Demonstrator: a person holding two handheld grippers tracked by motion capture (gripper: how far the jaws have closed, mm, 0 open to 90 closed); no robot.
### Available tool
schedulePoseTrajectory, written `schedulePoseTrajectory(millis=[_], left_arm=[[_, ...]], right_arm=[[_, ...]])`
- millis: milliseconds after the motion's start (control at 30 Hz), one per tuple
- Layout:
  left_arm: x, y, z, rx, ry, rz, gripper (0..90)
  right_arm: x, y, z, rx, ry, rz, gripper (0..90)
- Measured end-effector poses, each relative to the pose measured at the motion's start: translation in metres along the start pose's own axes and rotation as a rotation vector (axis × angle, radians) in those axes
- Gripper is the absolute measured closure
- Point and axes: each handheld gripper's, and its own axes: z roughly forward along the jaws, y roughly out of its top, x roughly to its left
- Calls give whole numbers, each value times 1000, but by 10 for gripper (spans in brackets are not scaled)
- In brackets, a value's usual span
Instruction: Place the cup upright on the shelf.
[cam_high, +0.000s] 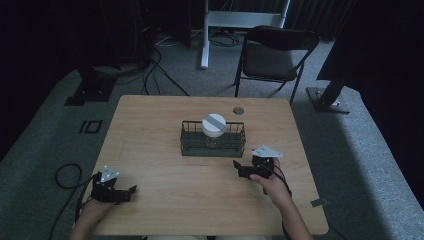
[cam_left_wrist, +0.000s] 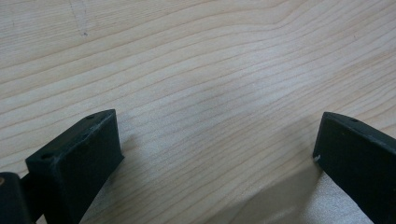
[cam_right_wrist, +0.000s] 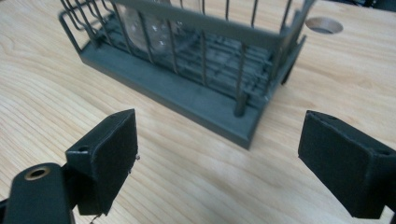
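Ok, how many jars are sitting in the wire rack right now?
1. A clear jar with a white lid stands near the middle of the rack. The bars could hide something small and low, but no other shows.

The person's left hand (cam_high: 92, 207) comes in at the near left corner of the table (cam_high: 165, 195), holding the left gripper (cam_high: 131, 190) low over the wood just inside the left edge, its jaws pointing toward the right. In the left gripper view the left gripper (cam_left_wrist: 217, 149) has its two black jaws spread wide with bare wood between them. The right hand (cam_high: 270, 182) reaches farther forward on the right half of the table, forearm entering from the near edge. The right gripper (cam_high: 236, 166) points left, and in the right gripper view the right gripper (cam_right_wrist: 217, 154) has its jaws set wide apart, gripping nothing
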Motion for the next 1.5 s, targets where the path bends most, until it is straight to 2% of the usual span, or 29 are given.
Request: schedulePoseTrajectory(millis=[967,1233,1300,1467,1500], left_arm=[[0,0,0,0,0,0,12],[0,0,0,0,0,0,11],[0,0,0,0,0,0,12],[0,0,0,1,0,1,12],[0,0,0,1,0,1,12]], right_arm=[[-44,-46,-17,59,-148,63,117],[-53,-54,-22,94,-207,55,117],[-55,-56,-24,96,-213,81,117],[-59,-60,-28,105,-243,89,117],[-61,-61,-29,104,-253,109,117]])
